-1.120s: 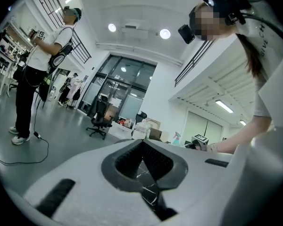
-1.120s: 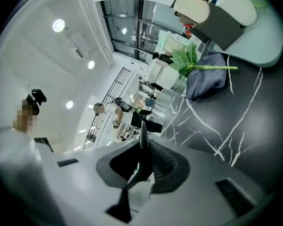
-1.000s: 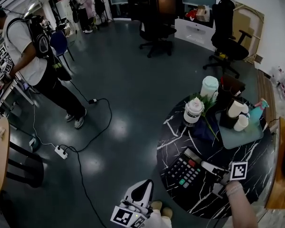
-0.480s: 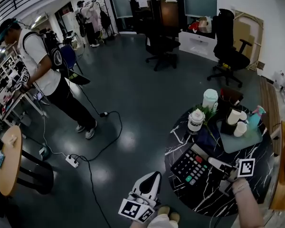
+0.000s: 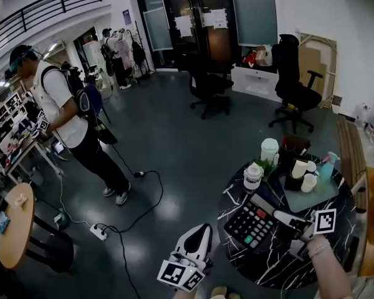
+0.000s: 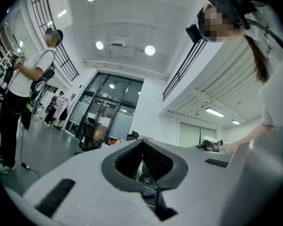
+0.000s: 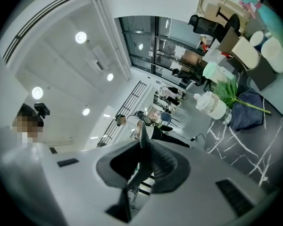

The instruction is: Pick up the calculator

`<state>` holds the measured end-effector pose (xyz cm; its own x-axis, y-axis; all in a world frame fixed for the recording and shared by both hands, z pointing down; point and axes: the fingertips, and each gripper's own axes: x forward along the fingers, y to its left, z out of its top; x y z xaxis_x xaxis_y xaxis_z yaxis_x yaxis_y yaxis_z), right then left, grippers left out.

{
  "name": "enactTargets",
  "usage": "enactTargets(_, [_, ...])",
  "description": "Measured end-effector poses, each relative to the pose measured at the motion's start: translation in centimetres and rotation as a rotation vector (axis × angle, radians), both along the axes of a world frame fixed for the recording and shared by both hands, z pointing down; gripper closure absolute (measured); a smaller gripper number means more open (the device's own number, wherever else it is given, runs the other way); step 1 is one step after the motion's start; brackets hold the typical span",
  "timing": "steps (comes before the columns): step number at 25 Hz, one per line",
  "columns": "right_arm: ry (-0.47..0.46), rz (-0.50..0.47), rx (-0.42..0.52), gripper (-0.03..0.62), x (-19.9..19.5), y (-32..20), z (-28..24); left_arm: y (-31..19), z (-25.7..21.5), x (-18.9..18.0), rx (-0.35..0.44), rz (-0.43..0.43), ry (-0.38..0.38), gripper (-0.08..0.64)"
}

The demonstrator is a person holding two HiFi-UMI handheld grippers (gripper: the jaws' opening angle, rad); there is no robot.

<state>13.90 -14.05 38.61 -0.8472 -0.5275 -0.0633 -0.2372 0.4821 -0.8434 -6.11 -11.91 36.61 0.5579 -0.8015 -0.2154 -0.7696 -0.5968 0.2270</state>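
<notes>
The black calculator (image 5: 249,224), with white keys and a few red and green ones, hangs over the near left part of the round black marble table (image 5: 280,260). My right gripper (image 5: 275,215) is shut on its right end. In the right gripper view the calculator (image 7: 140,166) shows edge-on as a thin dark strip between the closed jaws (image 7: 142,140). My left gripper (image 5: 201,230) hovers left of the table over the floor, apart from the calculator. Its jaws (image 6: 142,145) meet at the tips with nothing in them.
On the table's far side stand a white bottle (image 5: 252,176), a pale green cup (image 5: 269,149), a leafy plant, a teal tray (image 5: 311,198) with white cups and a spray bottle (image 5: 327,164). A person (image 5: 62,111) stands at left near a power strip (image 5: 98,232); office chairs (image 5: 293,92) behind.
Both grippers have risen, and the calculator has come up with the right one. The table now looks smaller and lower in the head view.
</notes>
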Motion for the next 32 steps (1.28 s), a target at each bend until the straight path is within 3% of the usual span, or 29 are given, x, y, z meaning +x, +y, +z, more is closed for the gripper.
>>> enactTargets(12, [-0.093, 0.015, -0.032, 0.54, -1.0, 2.1, -0.2, 1.3, -0.7, 0.6, -0.002, 0.02, 0.004, 0.553])
enactTargets(32, [-0.072, -0.019, -0.035, 0.54, -3.5, 2.2, 0.5, 2.1, -0.4, -2.5, -0.017, -0.025, 0.021, 0.553])
